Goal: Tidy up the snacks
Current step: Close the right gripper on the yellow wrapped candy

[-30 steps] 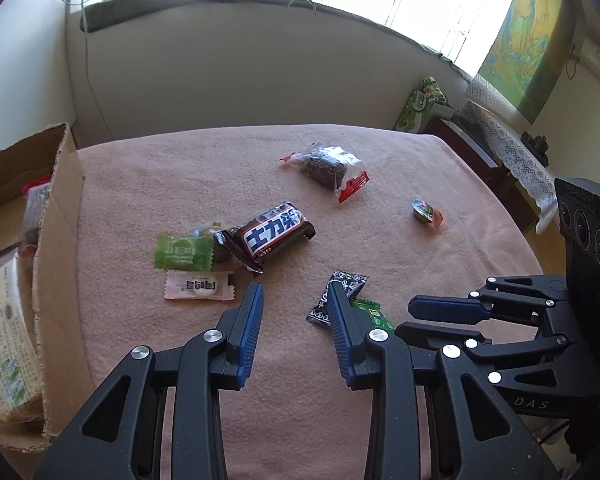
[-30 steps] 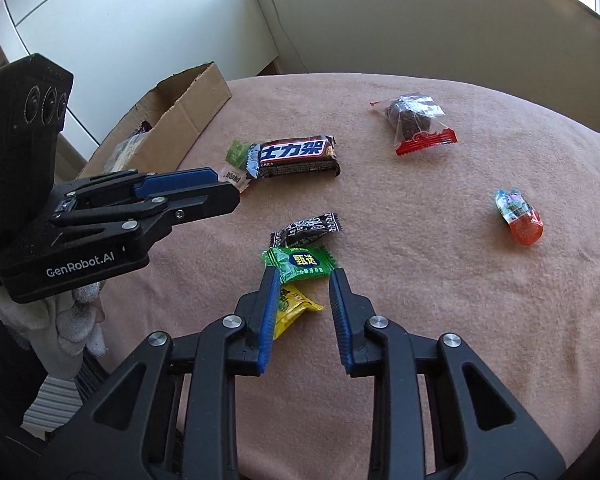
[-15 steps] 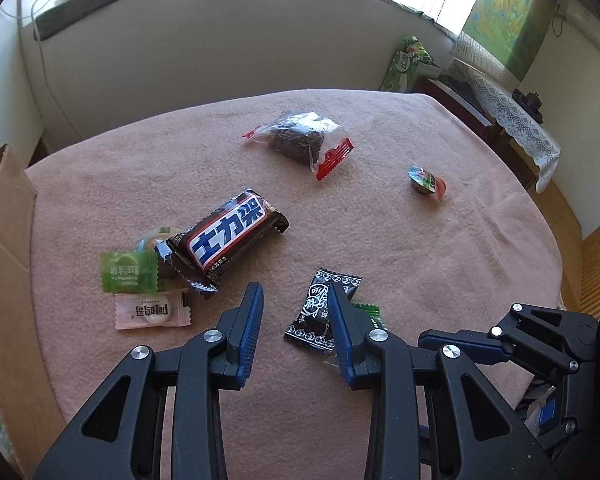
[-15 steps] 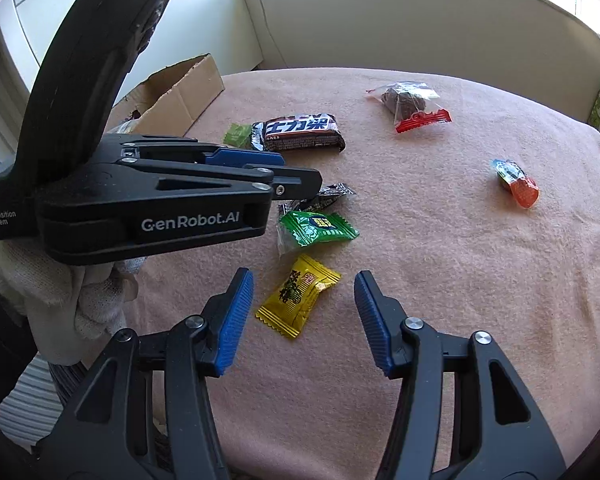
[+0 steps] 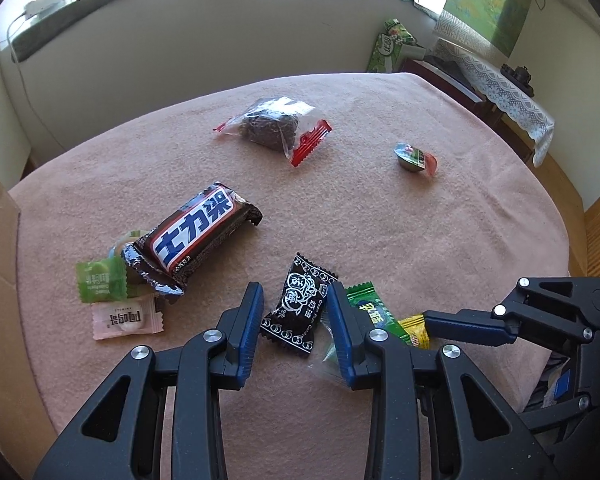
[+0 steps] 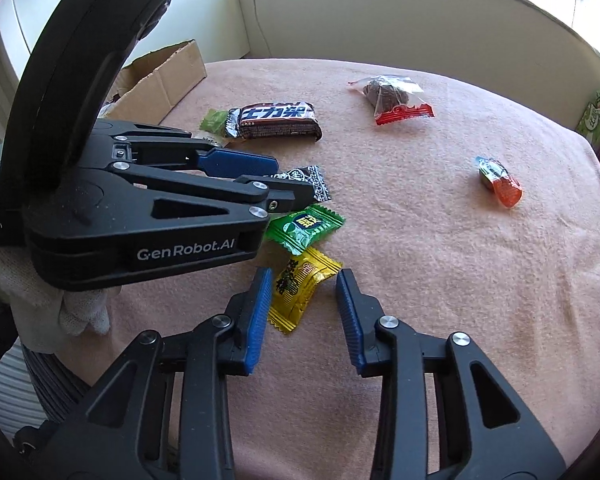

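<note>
My left gripper is open, its blue pads on either side of a black candy lying on the pink table. My right gripper is open around a yellow candy, with a green candy just beyond it. The left gripper also shows in the right wrist view, over the black candy. A brown chocolate bar, a light green candy and a pink candy lie to the left.
A clear bag with a brown snack lies at the far middle. A small jelly cup lies at the far right. A cardboard box stands at the table's left edge. A green packet stands beyond the table.
My left gripper has moved forward and down so its pads now flank the black candy. My right gripper has moved forward around the yellow candy, jaws slightly narrower than half a second ago.
</note>
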